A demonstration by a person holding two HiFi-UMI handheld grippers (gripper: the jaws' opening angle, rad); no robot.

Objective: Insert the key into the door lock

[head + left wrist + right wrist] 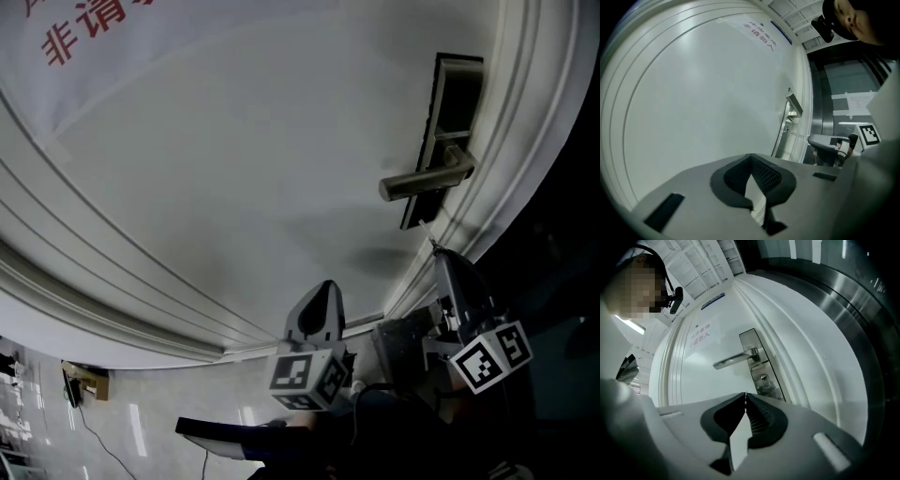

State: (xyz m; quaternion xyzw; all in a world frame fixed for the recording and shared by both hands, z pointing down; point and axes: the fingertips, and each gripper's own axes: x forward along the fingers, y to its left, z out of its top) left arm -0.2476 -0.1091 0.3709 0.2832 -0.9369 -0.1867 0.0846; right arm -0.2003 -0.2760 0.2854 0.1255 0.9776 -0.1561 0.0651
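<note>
A white door point(234, 169) carries a steel lock plate point(451, 103) with a lever handle point(427, 178) at the upper right of the head view. My right gripper point(441, 258) is shut on a thin key point(427, 231) that points up toward the plate's lower end, a short way off it. In the right gripper view the key point(746, 396) shows edge-on at the jaw tips, with the keyhole point(764, 379) just beyond, below the handle point(733, 359). My left gripper point(325, 286) hangs lower left of the lock, shut with nothing held; its tips point(751, 157) face the bare door.
Red characters point(80, 33) are printed on the door's upper left. Stepped mouldings of the door frame point(525, 141) run beside the lock, with a dark steel surround point(862, 310) past them. A shiny floor with a cable and a small box point(84, 382) lies lower left.
</note>
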